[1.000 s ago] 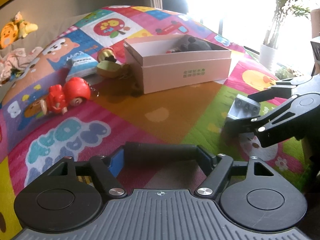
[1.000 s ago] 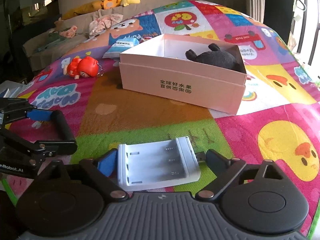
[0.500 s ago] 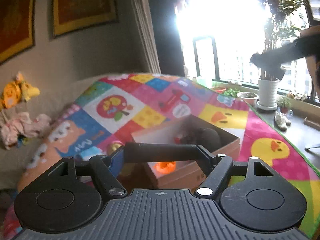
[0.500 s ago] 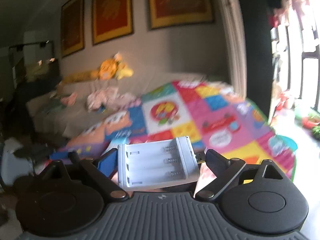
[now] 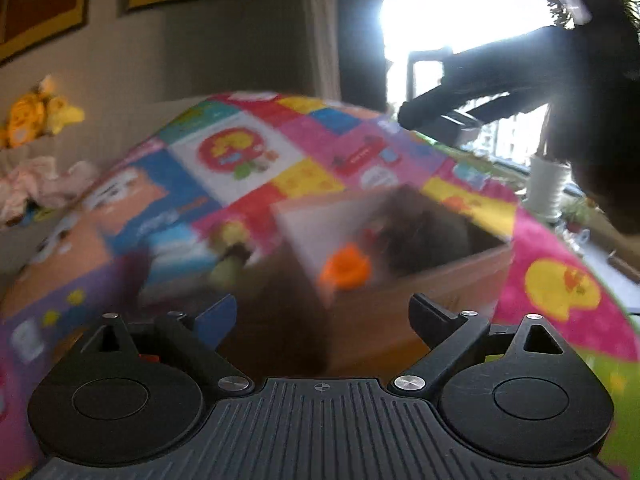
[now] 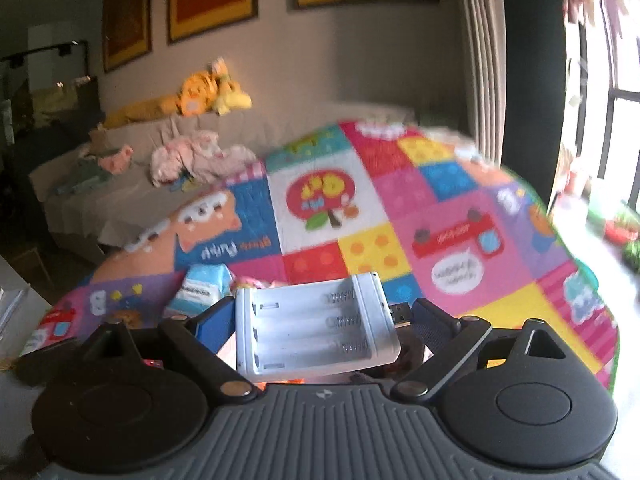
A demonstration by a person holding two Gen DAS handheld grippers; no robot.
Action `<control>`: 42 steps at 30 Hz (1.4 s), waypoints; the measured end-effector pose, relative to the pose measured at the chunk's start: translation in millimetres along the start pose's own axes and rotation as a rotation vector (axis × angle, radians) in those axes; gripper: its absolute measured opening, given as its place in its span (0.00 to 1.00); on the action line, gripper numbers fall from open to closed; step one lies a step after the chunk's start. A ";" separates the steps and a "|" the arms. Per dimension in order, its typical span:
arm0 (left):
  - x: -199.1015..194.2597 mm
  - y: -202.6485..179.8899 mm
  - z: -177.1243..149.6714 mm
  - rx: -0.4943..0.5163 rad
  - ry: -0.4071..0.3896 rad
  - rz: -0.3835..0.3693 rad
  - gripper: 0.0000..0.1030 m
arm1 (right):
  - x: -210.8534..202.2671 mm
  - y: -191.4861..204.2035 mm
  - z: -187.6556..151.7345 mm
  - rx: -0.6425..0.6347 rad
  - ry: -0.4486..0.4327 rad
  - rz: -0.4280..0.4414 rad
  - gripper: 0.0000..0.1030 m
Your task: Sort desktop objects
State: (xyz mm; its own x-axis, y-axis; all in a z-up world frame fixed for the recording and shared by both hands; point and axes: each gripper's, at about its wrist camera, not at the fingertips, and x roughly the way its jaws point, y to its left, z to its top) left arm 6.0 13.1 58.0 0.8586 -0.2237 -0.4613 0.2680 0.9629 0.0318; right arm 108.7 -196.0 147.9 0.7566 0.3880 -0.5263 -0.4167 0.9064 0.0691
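Note:
My left gripper [image 5: 320, 320] is open and empty, raised above the colourful play mat. Ahead of it, blurred, stands the pink cardboard box [image 5: 420, 292] holding a black plush toy [image 5: 424, 232] and an orange toy [image 5: 346, 268]. My right gripper [image 6: 320, 320] is shut on a white battery charger [image 6: 316, 328] with empty slots and a USB plug on its right side. It is held high; it also shows as a dark shape in the left wrist view [image 5: 500, 76], above the box.
A blue-white tissue pack [image 6: 204, 284] lies on the mat [image 6: 400, 216]. A green-yellow toy [image 5: 232, 248] lies left of the box. A sofa [image 6: 120, 184] with plush toys and clothes is behind. A window with potted plants [image 5: 548, 184] is at the right.
The black cylinder that my left gripper held is gone and its jaws have opened. Both grippers rose from the mat; the right one carried the charger up above the box.

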 end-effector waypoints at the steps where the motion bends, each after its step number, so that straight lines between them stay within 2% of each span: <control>1: -4.8 6.4 -7.7 -0.013 0.013 0.017 0.94 | 14.9 0.7 0.8 0.009 0.016 -0.006 0.90; 4: -15.8 20.0 -24.7 -0.039 0.041 0.086 0.94 | 56.2 -2.3 6.5 0.081 0.053 -0.020 0.92; 6: -24.9 29.0 -33.8 -0.054 0.048 0.126 0.95 | 79.3 -12.5 8.7 0.172 0.128 0.016 0.96; 7: -29.2 35.2 -37.0 -0.067 0.055 0.142 0.97 | 87.7 -19.9 7.9 0.239 0.158 0.034 0.96; 9: -31.5 45.7 -41.2 -0.086 0.065 0.178 0.97 | 91.7 -25.3 2.6 0.288 0.180 0.045 0.96; 12: -24.3 61.9 -40.3 -0.123 0.084 0.238 0.97 | 81.8 -13.8 -8.4 0.226 0.170 0.006 0.96; 16: -13.2 73.4 -33.3 -0.170 0.061 0.296 0.97 | 63.4 13.1 -10.7 0.111 0.155 0.028 0.96; 21: -19.4 65.7 -39.8 -0.199 0.050 0.247 0.97 | 56.0 46.3 12.1 0.058 0.156 0.106 0.96; 25: -22.5 62.5 -55.1 -0.232 0.067 0.220 0.98 | 88.6 78.7 38.9 0.043 0.216 0.165 0.80; 27: -27.4 62.6 -55.8 -0.247 0.036 0.232 0.98 | 121.1 98.0 51.4 0.034 0.260 0.162 0.79; 30: -31.1 64.8 -58.0 -0.273 0.017 0.221 0.98 | 170.2 121.4 58.8 -0.015 0.274 0.062 0.75; 34: -34.3 72.6 -60.8 -0.318 0.001 0.188 0.99 | 244.6 137.1 57.5 -0.090 0.322 -0.085 0.48; 37: -36.0 74.1 -61.9 -0.328 -0.012 0.177 0.99 | 279.4 137.7 49.2 -0.139 0.359 -0.172 0.37; 39: -35.8 75.4 -62.1 -0.335 -0.013 0.166 0.99 | 289.0 138.0 43.4 -0.157 0.406 -0.162 0.33; 42: -34.7 77.5 -62.7 -0.349 -0.008 0.155 0.99 | 283.1 138.8 37.8 -0.110 0.500 -0.061 0.26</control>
State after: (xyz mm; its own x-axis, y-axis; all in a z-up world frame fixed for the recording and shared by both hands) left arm -30.4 104.9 20.9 0.8808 -0.0714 -0.4680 -0.0289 0.9786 -0.2037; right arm 284.1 45.9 40.6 0.4590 0.1836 -0.8692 -0.4507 0.8913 -0.0498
